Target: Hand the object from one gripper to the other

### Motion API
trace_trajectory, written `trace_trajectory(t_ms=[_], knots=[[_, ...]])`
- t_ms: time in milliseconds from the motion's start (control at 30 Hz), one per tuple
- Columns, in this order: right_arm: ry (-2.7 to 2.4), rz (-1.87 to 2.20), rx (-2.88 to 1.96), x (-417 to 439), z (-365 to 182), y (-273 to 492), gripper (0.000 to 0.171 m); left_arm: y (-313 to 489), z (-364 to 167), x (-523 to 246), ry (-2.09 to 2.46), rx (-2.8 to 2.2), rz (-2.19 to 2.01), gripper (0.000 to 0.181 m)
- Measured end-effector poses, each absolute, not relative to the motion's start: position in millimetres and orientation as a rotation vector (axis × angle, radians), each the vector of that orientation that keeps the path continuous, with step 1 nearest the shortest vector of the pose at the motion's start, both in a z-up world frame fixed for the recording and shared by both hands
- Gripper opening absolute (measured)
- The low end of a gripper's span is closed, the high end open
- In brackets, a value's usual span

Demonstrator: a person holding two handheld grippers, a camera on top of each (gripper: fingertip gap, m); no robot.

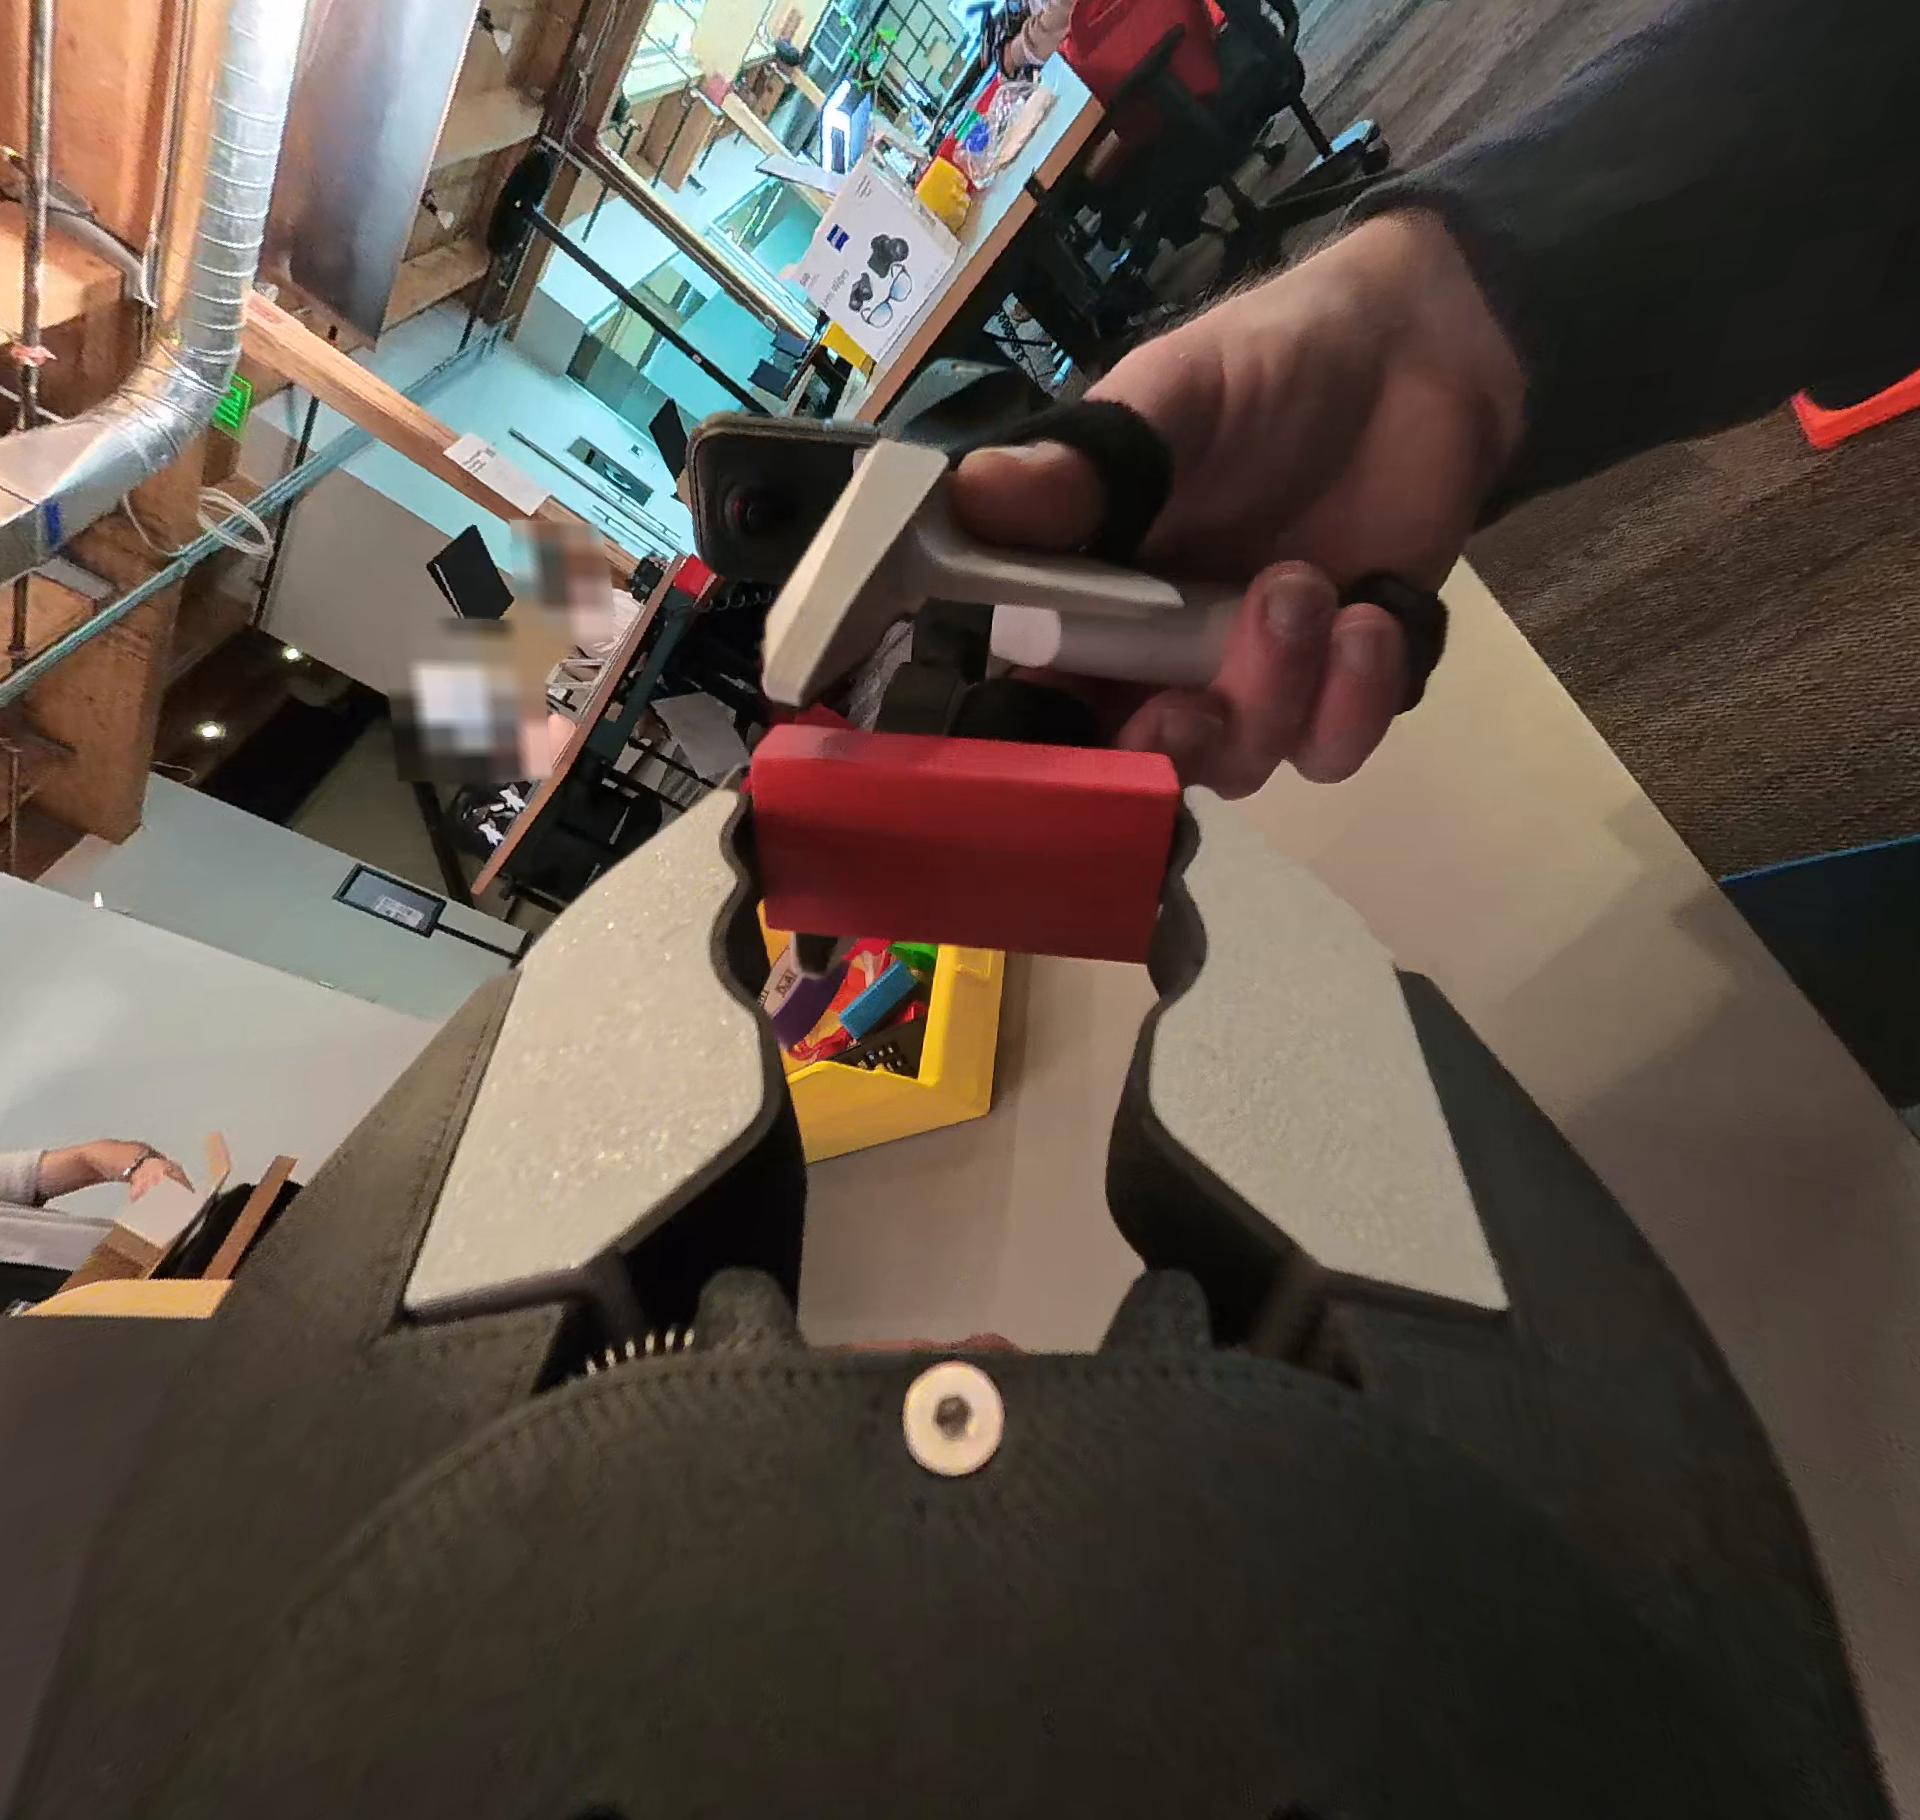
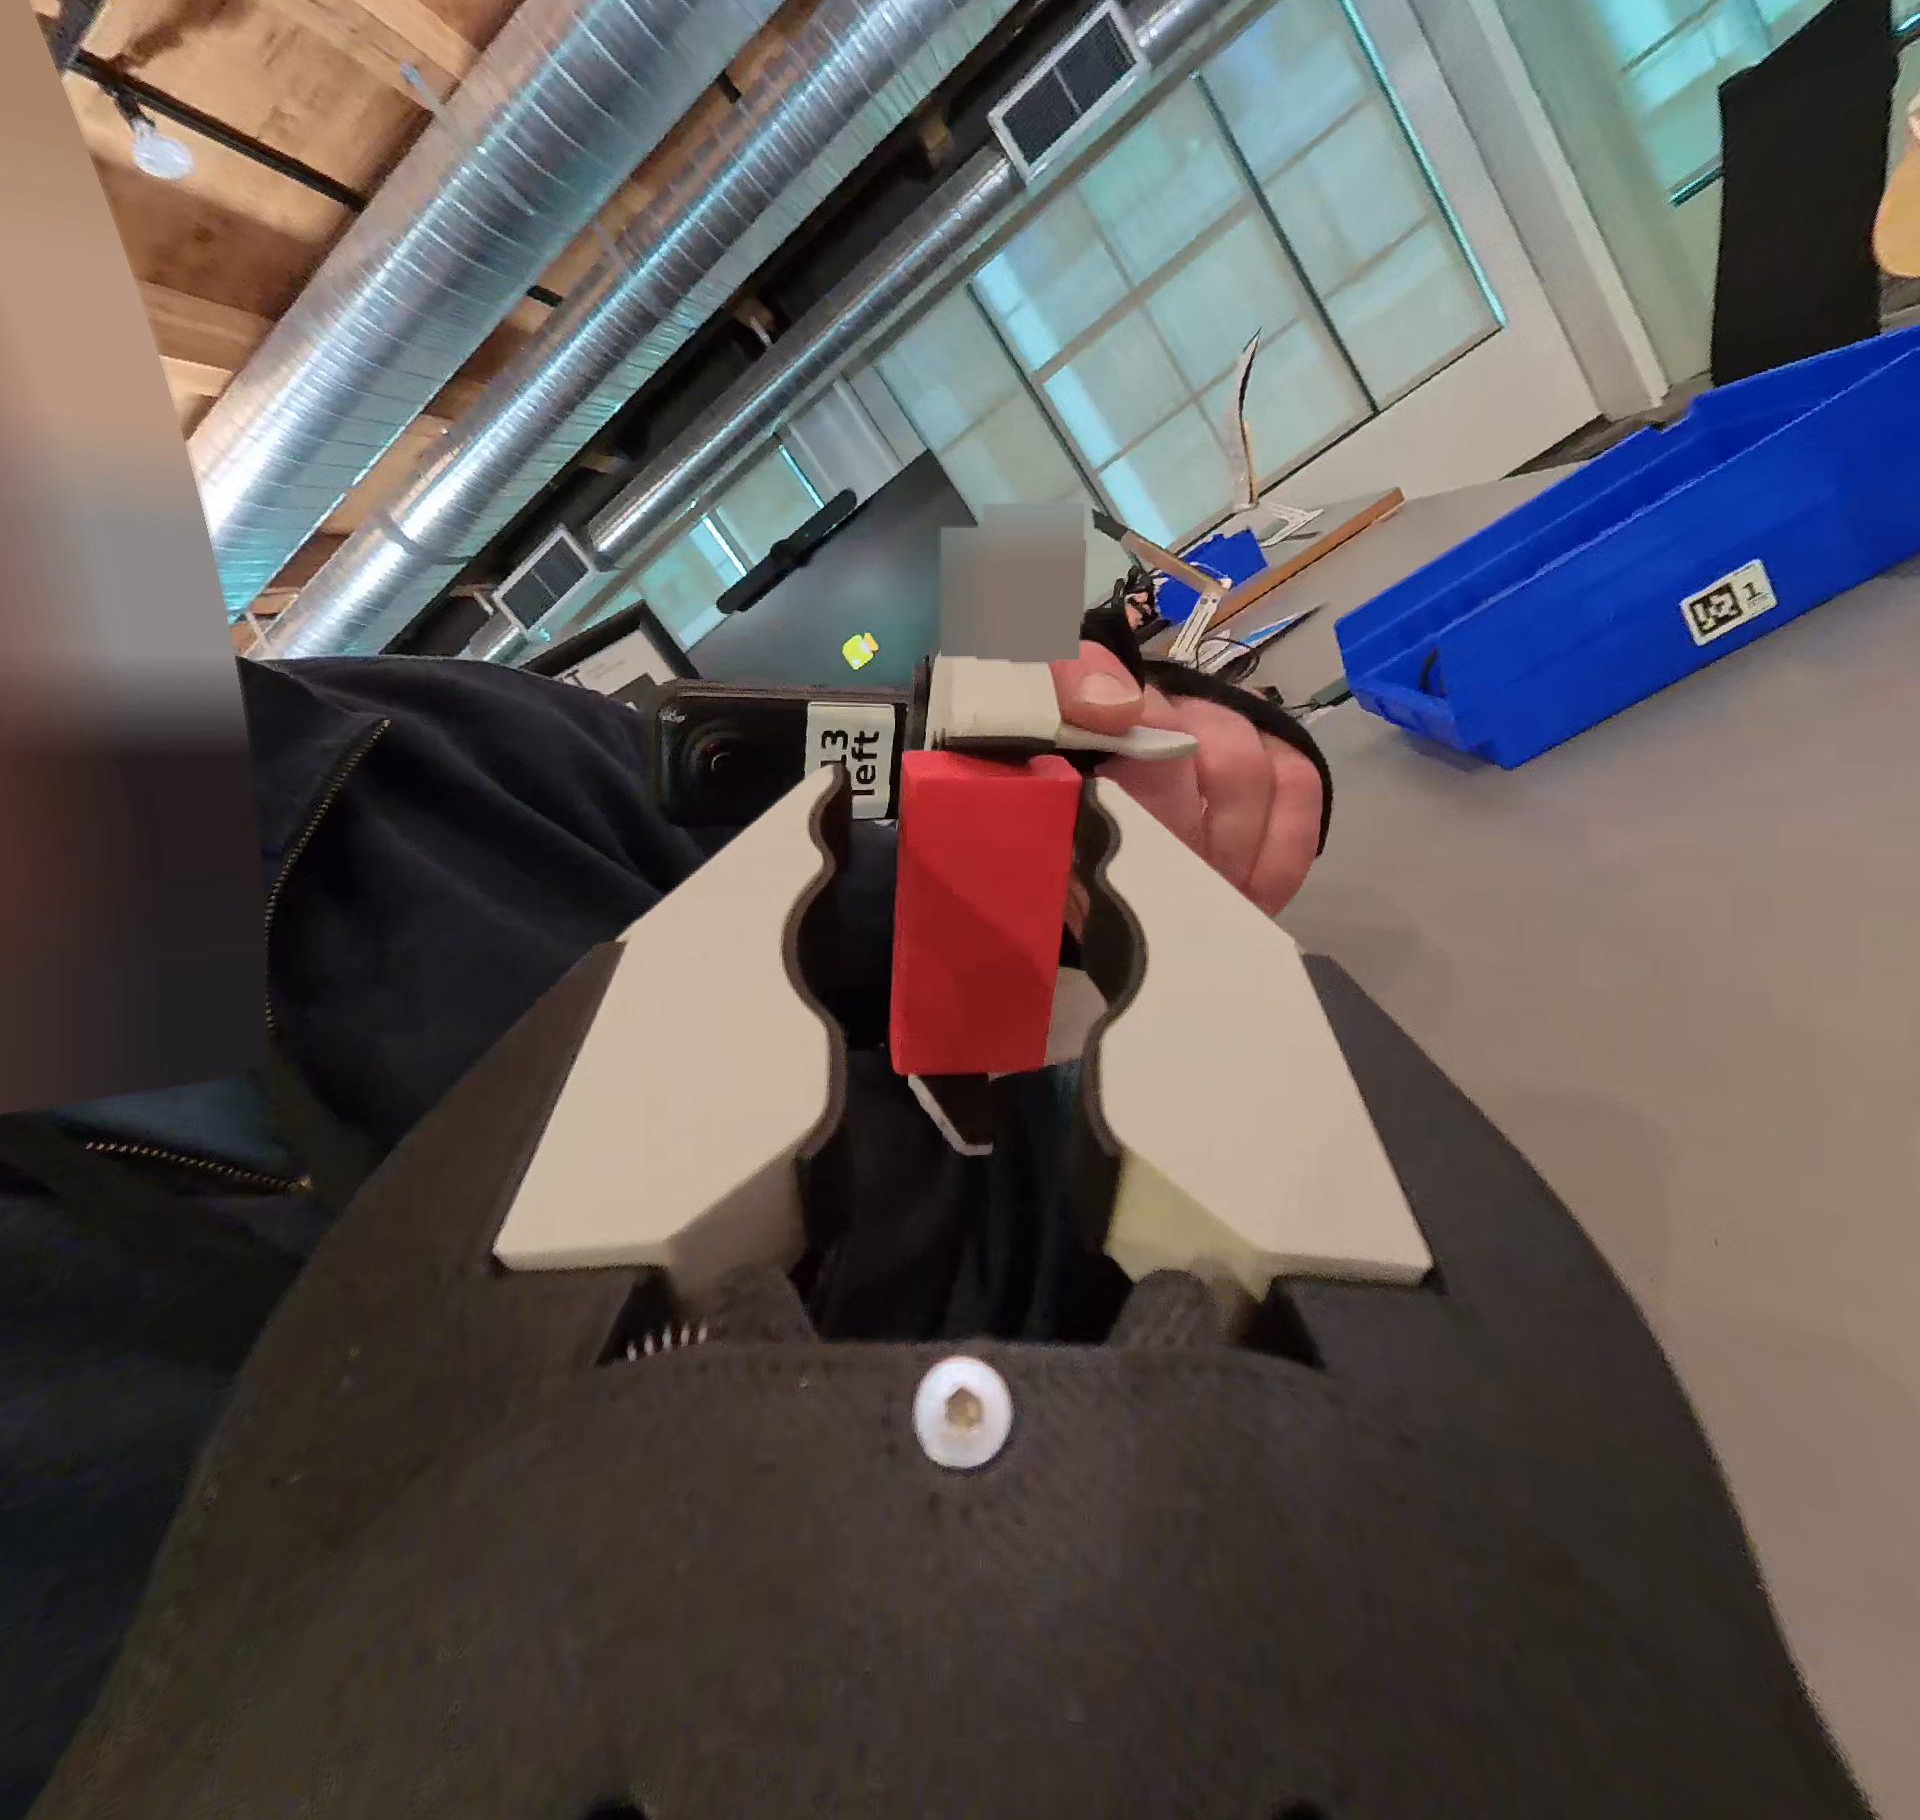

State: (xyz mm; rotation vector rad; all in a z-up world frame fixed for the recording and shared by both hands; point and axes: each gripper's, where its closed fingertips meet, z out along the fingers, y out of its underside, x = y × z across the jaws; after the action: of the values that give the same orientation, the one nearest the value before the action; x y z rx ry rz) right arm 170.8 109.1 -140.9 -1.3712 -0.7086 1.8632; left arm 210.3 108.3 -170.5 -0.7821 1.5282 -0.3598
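A red rectangular block (image 1: 956, 861) is clamped end to end between my left gripper's (image 1: 964, 820) two fingers, held above the table. In the right wrist view the block (image 2: 982, 918) stands upright between my right gripper's (image 2: 961, 788) fingers. They straddle it with a clear gap on the left side, and the right finger is close to or touching the block. The left gripper's fingers (image 2: 982, 705) grip the block's top and bottom there. One right gripper finger (image 1: 852, 565) sits just above the block in the left wrist view.
A yellow bin (image 1: 961, 1074) of coloured items stands on the grey table (image 1: 1351, 939) below the block. A blue bin (image 2: 1621, 607) lies on the table at the right. Hands (image 1: 1299, 482) in dark sleeves hold both grippers. Both grippers' tips are close together, under 4 cm apart.
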Motion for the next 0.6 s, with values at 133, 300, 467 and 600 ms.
trace_trajectory(t_ms=[133,300,467,600], knots=[[-0.731,1.872,-1.371,170.0,-141.8,108.2,0.030,104.8,-168.5,210.4,1.531,-0.759,-0.353,0.072],[-0.731,1.837,-1.376,169.4,-140.5,109.7,0.030,105.6,-166.6,210.2,1.525,-0.753,-0.330,0.072],[-0.680,1.410,-1.560,174.8,-154.5,130.4,0.050,133.2,-166.9,206.6,1.478,-0.835,-0.125,0.072],[-0.665,0.969,-1.669,185.6,-159.0,141.5,0.034,152.6,-170.8,203.6,1.464,-0.891,0.072,0.072]])
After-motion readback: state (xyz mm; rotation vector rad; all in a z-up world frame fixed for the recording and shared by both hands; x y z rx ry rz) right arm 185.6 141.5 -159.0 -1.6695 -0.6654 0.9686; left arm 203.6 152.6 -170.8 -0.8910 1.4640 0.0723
